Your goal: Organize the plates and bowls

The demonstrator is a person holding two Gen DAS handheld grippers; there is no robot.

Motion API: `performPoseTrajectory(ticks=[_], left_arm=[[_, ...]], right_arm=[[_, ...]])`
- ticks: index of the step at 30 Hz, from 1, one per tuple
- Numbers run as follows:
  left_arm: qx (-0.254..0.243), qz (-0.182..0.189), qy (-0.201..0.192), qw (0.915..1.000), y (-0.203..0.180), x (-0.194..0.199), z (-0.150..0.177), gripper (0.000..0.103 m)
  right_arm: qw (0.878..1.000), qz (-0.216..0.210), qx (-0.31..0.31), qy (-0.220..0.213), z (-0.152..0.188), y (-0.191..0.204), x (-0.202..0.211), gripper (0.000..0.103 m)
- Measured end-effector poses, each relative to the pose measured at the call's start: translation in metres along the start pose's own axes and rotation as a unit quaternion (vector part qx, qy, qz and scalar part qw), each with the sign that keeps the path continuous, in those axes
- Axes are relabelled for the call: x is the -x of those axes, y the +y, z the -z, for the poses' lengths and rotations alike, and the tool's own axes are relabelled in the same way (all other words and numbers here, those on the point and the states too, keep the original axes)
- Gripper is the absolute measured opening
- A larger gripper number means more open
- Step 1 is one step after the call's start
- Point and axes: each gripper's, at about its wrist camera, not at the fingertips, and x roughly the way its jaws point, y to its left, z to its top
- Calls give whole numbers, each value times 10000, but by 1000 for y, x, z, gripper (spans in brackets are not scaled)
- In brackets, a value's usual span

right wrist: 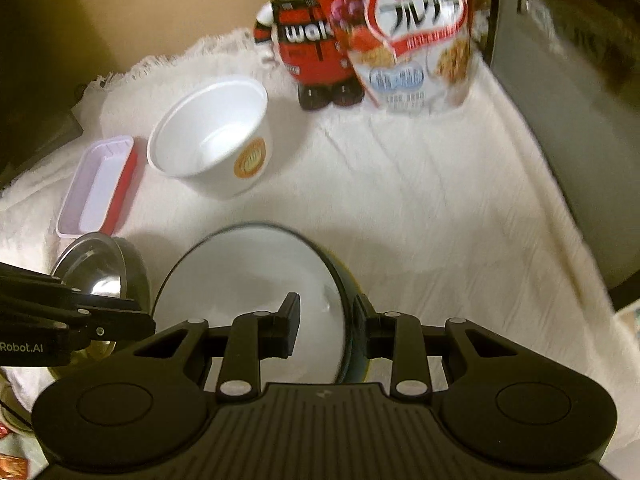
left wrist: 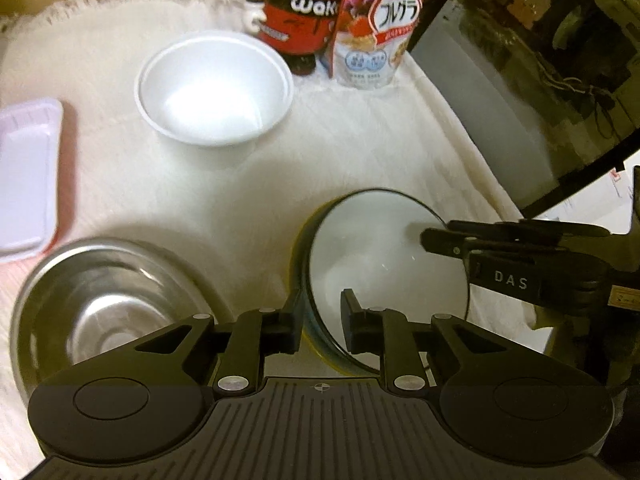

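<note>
A dark bowl with a white inside [left wrist: 380,248] [right wrist: 256,280] is held between both grippers above the white cloth. My left gripper [left wrist: 320,320] is shut on its left rim, one finger inside and one outside. My right gripper [right wrist: 326,324] is shut on its right rim; it also shows in the left wrist view [left wrist: 436,240]. A steel bowl [left wrist: 104,300] [right wrist: 100,268] sits to the left. A white foam bowl [left wrist: 216,88] [right wrist: 212,136] stands further back. A pink and red tray [left wrist: 28,172] [right wrist: 96,188] lies at the far left.
A red and black figurine [left wrist: 296,12] [right wrist: 308,40] and a cereal bag [left wrist: 376,28] [right wrist: 416,36] stand at the back of the white cloth [left wrist: 360,152]. A dark glass-fronted appliance [left wrist: 540,60] runs along the right.
</note>
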Motion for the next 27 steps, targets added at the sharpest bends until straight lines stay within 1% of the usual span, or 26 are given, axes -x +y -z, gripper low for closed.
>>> performPoseTrajectory(ticks=[3,5,7,10,12,14,18,24,25,27], left_arm=[[-75,-308,-100,9994,1,-2,0,22],[-97,-450,-66,9989,3,-6,1,22],[-81,-494,-10,9987,6,-9,1,22],[12,-515,54,9987,12,-13,2,22],[96,-477,58,9988,15,-14,0,22],[146,-367,13,9992,17,-12,-1,21],[198,7,-31,9998,13,-7,-3,21],[97,-18,31,9999,4,-12,-4,21],[84,-23,41,10000,4,-12,-3,21],[68,-46,49,10000,2,-13,-3,21]], right_arm=[[10000,51,28,-62,-2,0,3,29],[10000,81,1,-47,-3,-2,2,27],[9999,118,-4,-11,-1,-3,2,27],[9995,289,-13,122,1,-5,-2,27],[9989,390,-60,237,2,-9,-6,27],[9988,368,-117,293,3,-12,-6,28],[9993,280,-102,218,4,-13,-1,28],[9997,-112,-144,187,6,-7,-3,28],[9997,-125,-143,168,5,-4,-4,30],[9998,-77,-116,139,4,-2,-5,30]])
